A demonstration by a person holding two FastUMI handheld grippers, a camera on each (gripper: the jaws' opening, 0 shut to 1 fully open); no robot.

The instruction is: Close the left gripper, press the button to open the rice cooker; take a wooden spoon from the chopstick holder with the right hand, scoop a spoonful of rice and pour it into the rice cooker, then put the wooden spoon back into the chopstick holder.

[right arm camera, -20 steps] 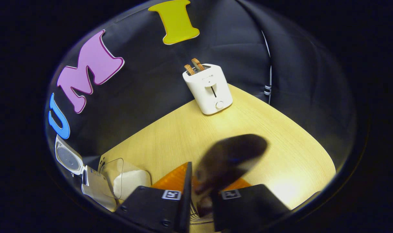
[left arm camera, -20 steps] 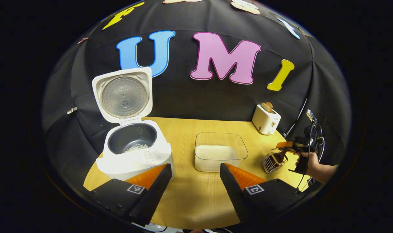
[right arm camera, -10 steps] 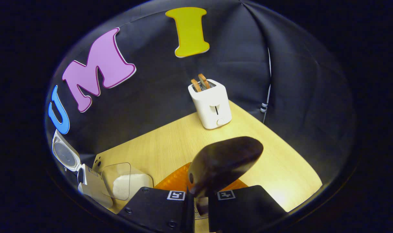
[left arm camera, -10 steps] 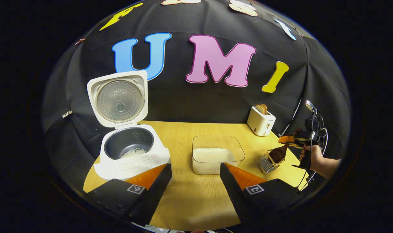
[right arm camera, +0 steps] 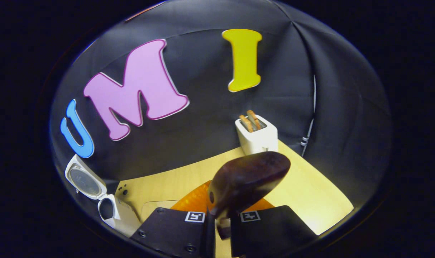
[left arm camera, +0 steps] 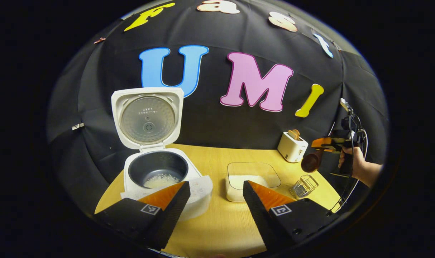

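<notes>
While the left gripper [left arm camera: 216, 195] is keeping its fingers wide apart over the counter [left arm camera: 217, 222], the right gripper [right arm camera: 223, 224] is holding the wooden spoon [right arm camera: 248, 181] between narrow fingers, above the wire holder [left arm camera: 303, 186]. The rice cooker [left arm camera: 160, 172] is standing open.

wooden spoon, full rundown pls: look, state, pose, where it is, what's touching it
The dark brown wooden spoon has a glossy oval bowl and a short handle. The right tongs are shut on its handle, so the bowl juts out ahead of the fingers. In the left gripper view the spoon hangs bowl-down in the air, clear above the wire chopstick holder on the light wooden table. Whether the bowl holds any rice can't be told. Nothing but the tongs touches it.
</notes>
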